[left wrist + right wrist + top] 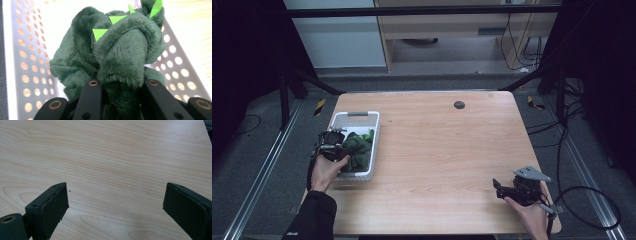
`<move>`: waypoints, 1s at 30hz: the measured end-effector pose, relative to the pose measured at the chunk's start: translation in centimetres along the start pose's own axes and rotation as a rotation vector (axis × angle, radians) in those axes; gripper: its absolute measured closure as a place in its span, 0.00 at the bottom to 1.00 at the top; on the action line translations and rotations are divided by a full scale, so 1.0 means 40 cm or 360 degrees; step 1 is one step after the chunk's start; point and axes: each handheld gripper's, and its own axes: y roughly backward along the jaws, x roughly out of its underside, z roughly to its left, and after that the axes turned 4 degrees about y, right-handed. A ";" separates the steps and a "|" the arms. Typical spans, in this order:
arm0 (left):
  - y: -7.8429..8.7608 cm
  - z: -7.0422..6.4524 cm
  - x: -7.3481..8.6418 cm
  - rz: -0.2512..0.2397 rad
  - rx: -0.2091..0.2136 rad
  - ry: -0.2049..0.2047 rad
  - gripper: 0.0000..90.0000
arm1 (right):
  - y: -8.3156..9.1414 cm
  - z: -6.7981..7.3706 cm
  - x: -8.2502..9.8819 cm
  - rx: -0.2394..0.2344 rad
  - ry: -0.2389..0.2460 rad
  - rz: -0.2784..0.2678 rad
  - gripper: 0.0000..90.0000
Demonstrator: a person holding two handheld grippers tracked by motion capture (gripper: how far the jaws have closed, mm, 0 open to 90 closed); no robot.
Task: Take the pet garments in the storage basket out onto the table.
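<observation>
Left claw (119,86) clamped on green plush toy (117,55) inside white basket (22,62), right claw (116,207) spread wide over bare table (112,157)

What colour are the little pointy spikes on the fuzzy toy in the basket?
Bright lime green spikes on a dark green plush toy, clearest in the left gripper view.

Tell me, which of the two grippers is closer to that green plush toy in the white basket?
The left. The left gripper is at the white basket, its jaws clamped on the green plush toy. The right gripper rests far across the table, open.
</observation>
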 end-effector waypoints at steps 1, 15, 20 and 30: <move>0.006 0.000 -0.001 -0.0009 0.0000 0.0000 0.85 | 0.000 0.000 0.000 0.0000 0.0001 0.0000 0.07; 0.109 -0.009 -0.014 -0.0185 0.0008 -0.0054 0.85 | 0.001 -0.001 0.000 0.0014 0.0018 -0.0010 0.07; 0.133 -0.004 -0.015 -0.0198 0.0016 -0.0059 0.85 | 0.001 0.000 0.000 0.0014 0.0019 -0.0010 0.07; 0.191 -0.007 -0.020 -0.0247 0.0035 -0.0094 0.85 | 0.001 -0.001 0.001 0.0016 0.0020 -0.0009 0.07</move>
